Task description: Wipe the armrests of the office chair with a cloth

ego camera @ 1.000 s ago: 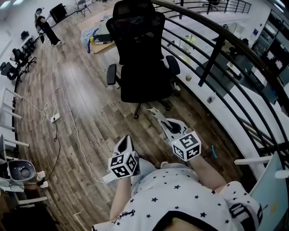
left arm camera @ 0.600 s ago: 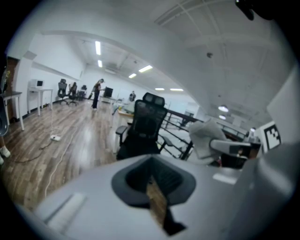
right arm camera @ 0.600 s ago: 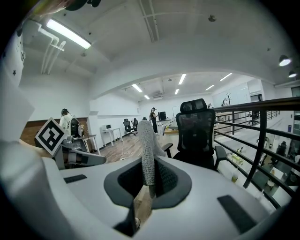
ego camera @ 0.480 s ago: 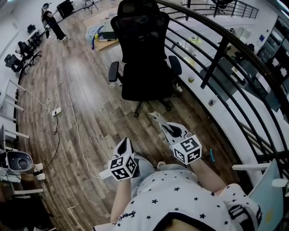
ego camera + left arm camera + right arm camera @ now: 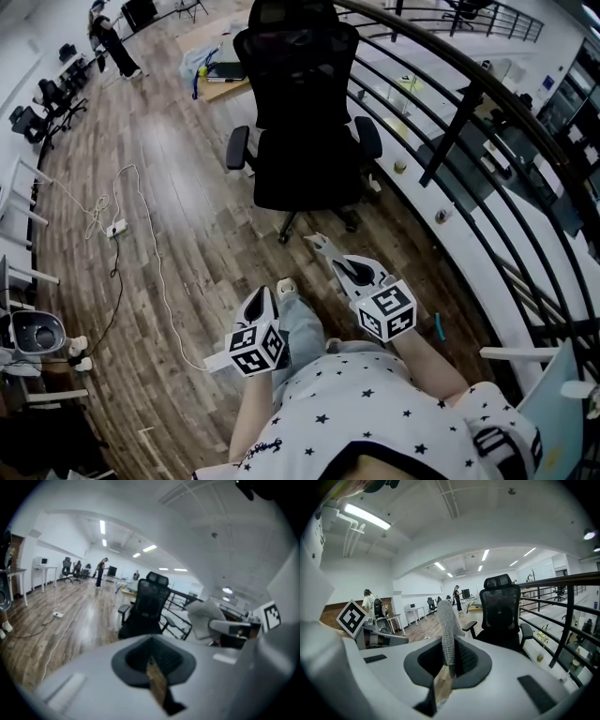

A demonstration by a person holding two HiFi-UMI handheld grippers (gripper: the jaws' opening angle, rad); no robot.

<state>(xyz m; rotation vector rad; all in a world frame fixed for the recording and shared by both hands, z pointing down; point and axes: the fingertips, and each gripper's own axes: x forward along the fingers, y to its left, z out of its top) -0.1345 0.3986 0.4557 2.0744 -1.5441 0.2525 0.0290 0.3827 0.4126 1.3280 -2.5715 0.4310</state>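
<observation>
A black office chair (image 5: 302, 122) stands on the wooden floor ahead, its back towards me, with a left armrest (image 5: 238, 148) and a right armrest (image 5: 368, 139). My right gripper (image 5: 339, 260) is shut on a grey cloth (image 5: 319, 245), well short of the chair. In the right gripper view the cloth (image 5: 446, 632) stands up between the jaws, with the chair (image 5: 501, 616) beyond it. My left gripper (image 5: 262, 298) hangs lower and to the left, shut with nothing in it. From the left gripper view I see the chair (image 5: 145, 609) far off.
A dark railing (image 5: 450, 131) curves along the right, close to the chair. A white cable and power strip (image 5: 114, 228) lie on the floor at left. A desk (image 5: 220, 80) stands behind the chair. A person (image 5: 112, 37) stands far back. My shoe (image 5: 286, 286) shows between the grippers.
The view has shifted a little towards the chair. A shoe has come into sight between the grippers. Both grippers hold much the same pose, the cloth still gripped.
</observation>
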